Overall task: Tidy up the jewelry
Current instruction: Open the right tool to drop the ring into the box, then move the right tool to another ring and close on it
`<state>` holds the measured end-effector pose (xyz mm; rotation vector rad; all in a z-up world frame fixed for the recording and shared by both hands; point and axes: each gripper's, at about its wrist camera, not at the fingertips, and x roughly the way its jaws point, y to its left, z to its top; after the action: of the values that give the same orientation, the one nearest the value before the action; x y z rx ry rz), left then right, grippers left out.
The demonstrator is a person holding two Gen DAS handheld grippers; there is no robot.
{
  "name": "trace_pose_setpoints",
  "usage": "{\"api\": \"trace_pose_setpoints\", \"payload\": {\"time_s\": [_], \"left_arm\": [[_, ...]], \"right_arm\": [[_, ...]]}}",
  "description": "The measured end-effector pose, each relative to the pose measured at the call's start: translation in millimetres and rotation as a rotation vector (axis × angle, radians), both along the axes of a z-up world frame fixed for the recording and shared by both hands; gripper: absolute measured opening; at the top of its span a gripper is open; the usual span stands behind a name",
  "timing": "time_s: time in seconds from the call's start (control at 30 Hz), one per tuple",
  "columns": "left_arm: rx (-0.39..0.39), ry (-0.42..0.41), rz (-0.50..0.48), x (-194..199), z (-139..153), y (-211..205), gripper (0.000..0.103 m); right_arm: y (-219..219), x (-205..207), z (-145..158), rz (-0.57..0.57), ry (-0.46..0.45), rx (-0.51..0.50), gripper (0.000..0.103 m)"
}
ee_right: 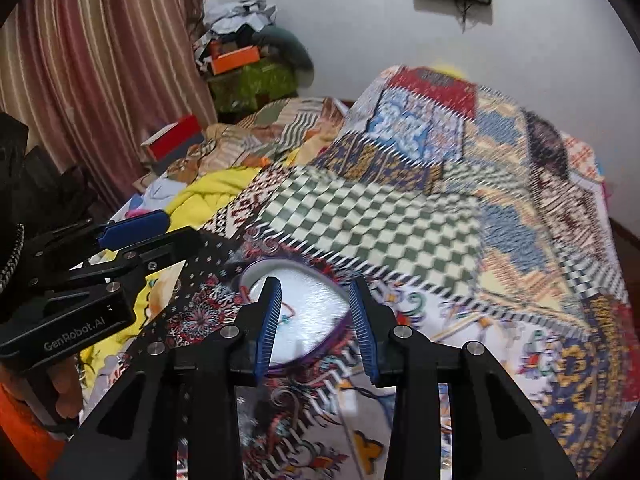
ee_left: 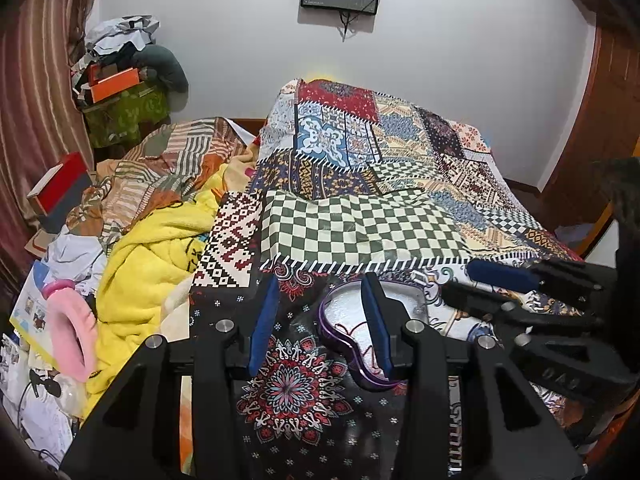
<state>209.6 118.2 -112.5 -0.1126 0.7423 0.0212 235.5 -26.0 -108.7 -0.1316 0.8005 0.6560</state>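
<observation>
A purple-rimmed jewelry tray (ee_left: 344,308) with a silvery lining lies on the patterned bedspread (ee_left: 296,392). A thin red cord (ee_left: 350,327) lies inside it; in the right wrist view the red cord (ee_right: 286,308) shows a small teal bead. My left gripper (ee_left: 320,320) is open just above the tray's left side, and its right finger covers part of the lining. My right gripper (ee_right: 316,324) is open over the tray (ee_right: 308,300), nothing between its pads. Each gripper shows in the other's view: the right gripper (ee_left: 480,286), the left gripper (ee_right: 160,234).
The bedspread rises over a patchwork-covered mound (ee_left: 380,140) behind the tray. A yellow blanket (ee_left: 152,264), a pink soft item (ee_left: 72,332) and papers crowd the left side. A red box (ee_left: 60,184), stacked clutter (ee_left: 120,80) and a striped curtain (ee_right: 100,60) stand at the far left.
</observation>
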Motion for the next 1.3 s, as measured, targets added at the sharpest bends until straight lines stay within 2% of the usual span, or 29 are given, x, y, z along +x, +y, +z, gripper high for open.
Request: {"api": "trace_pose_setpoints", "payload": {"time_s": [0.23, 0.53, 0.73, 0.97, 1.3], "left_arm": [[0.01, -0.044, -0.026, -16, 22, -18, 0.047], [0.029, -0.075, -0.096, -40, 41, -56, 0.051], [0.03, -0.05, -0.153, -50, 36, -85, 0.052], [0.031, 0.018, -0.224, -56, 18, -120, 0.052], [0.012, 0.144, -0.262, -61, -27, -139, 0.052]], "right_arm": [[-38, -18, 33, -0.075, -0.078, 0.016, 0.032], [-83, -40, 49, -0.154, -0.12, 0.006, 0.033], [-112, -52, 42, -0.198, -0.104, -0.021, 0.033], [-141, -66, 23, -0.236, -0.06, -0.052, 0.033], [-152, -88, -23, -0.223, 0.084, -0.06, 0.033]]}}
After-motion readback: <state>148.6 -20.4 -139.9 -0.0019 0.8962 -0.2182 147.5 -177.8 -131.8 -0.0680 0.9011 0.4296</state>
